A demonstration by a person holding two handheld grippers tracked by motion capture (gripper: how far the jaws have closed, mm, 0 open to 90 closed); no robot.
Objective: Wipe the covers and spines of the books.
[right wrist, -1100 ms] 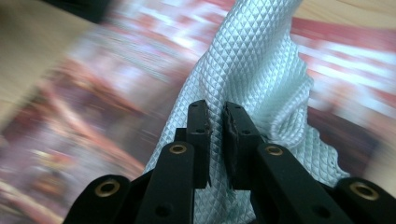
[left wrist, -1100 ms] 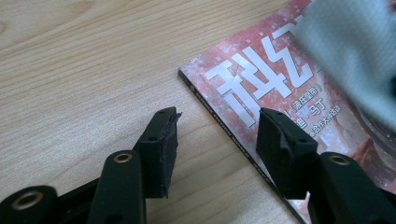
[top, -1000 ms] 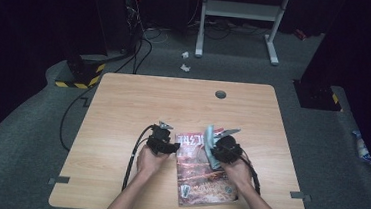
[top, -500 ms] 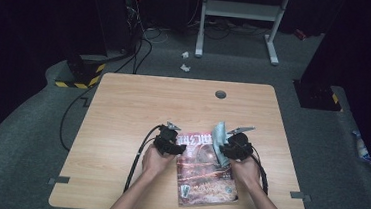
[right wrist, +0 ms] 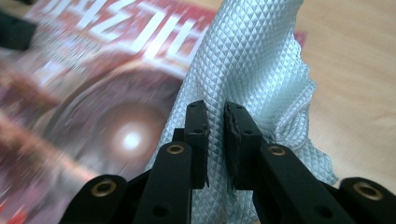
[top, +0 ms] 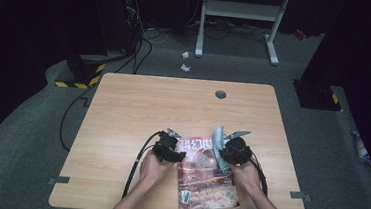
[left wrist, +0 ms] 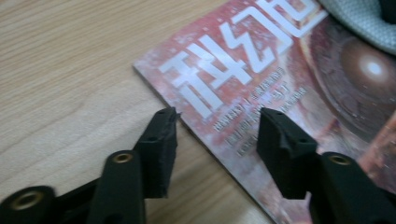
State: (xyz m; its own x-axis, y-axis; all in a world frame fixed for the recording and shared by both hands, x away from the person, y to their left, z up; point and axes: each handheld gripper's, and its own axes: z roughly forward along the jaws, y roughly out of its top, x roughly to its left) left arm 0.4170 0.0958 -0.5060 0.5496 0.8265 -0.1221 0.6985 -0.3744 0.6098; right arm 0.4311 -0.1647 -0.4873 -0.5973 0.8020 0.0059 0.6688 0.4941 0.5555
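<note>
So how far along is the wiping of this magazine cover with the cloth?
Done so far: the right gripper is pinched shut on the pale cloth, which hangs bunched over the magazine near its title. In hand: the left gripper straddles the magazine's left edge, jaws open, not clamping it. Probably left: most of the cover below the title; no wiped area can be told apart.

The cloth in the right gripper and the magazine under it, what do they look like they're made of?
Cloth: pale blue-grey woven fabric, likely microfibre, matt, with a fine diamond-waffle texture and soft folds. Magazine: printed paper, its red cover apparently glossy, with a thin stacked page edge.
</note>
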